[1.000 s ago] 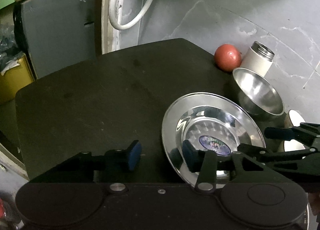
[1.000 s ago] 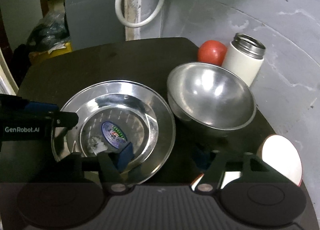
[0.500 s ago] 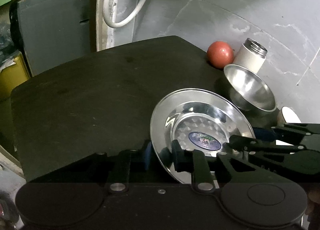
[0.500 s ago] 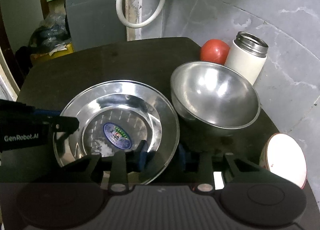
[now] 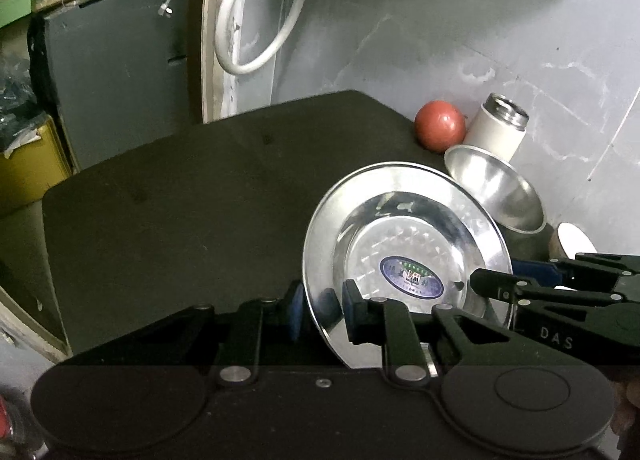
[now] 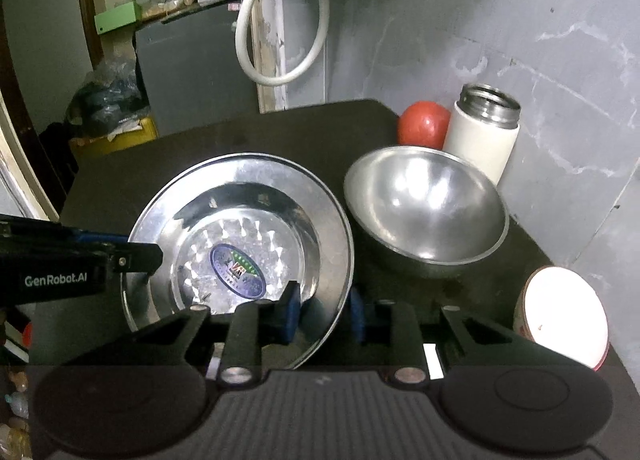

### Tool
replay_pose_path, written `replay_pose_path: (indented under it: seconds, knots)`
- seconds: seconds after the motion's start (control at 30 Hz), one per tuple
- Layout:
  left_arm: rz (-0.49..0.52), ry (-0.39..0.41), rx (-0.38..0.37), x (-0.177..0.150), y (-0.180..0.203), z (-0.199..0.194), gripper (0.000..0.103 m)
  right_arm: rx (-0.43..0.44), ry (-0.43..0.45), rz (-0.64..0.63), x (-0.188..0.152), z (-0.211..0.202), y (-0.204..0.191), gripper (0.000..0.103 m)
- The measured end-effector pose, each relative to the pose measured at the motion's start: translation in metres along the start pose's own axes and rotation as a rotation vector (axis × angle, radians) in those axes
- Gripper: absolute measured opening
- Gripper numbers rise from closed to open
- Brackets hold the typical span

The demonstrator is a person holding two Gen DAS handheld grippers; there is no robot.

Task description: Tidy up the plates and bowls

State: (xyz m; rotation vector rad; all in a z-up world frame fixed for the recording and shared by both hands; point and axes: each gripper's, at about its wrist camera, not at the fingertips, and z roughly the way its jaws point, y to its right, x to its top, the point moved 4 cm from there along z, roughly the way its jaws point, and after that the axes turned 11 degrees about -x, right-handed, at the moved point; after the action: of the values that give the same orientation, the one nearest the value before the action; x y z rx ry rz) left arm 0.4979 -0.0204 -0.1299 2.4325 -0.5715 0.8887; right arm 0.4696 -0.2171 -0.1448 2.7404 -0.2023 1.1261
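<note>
Both grippers clench one steel plate (image 6: 256, 219) over the black table (image 5: 180, 195): the left gripper (image 5: 318, 310) pinches its rim at 8 o'clock, the right gripper (image 6: 324, 314) at 5. A steel bowl (image 6: 426, 205) sits at the plate's 3 o'clock.

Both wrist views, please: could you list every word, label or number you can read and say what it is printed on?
"GenRobot.AI": white lettering on the body of the left tongs, seen in the right wrist view.
"DAS": faint letters on the body of the right tongs, seen in the left wrist view; the word may run on out of sight.
Oval sticker in the middle of the steel plate: print too small and blurred to read.
</note>
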Motion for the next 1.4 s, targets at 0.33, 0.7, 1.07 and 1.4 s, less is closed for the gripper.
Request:
replay_pose_path:
  seconds: [0.33,0.7,1.07,1.4]
  knots:
    - [0.024,0.078,0.024,0.010,0.017,-0.026,0.020,-0.024,0.081,0.031,0.011,-0.026,0.005,0.028]
    - [0.058,0.082,-0.031,0.005,0.046,-0.042,0.020,-0.067,0.096,0.073,-0.005,-0.063,0.025,0.028]
    - [0.085,0.018,-0.092,-0.023,0.070,-0.051,0.020,-0.102,0.042,0.119,-0.042,-0.091,0.041,0.028]
    - [0.098,-0.047,-0.097,-0.050,0.075,-0.060,0.021,-0.087,-0.008,0.126,-0.066,-0.104,0.039,0.028]
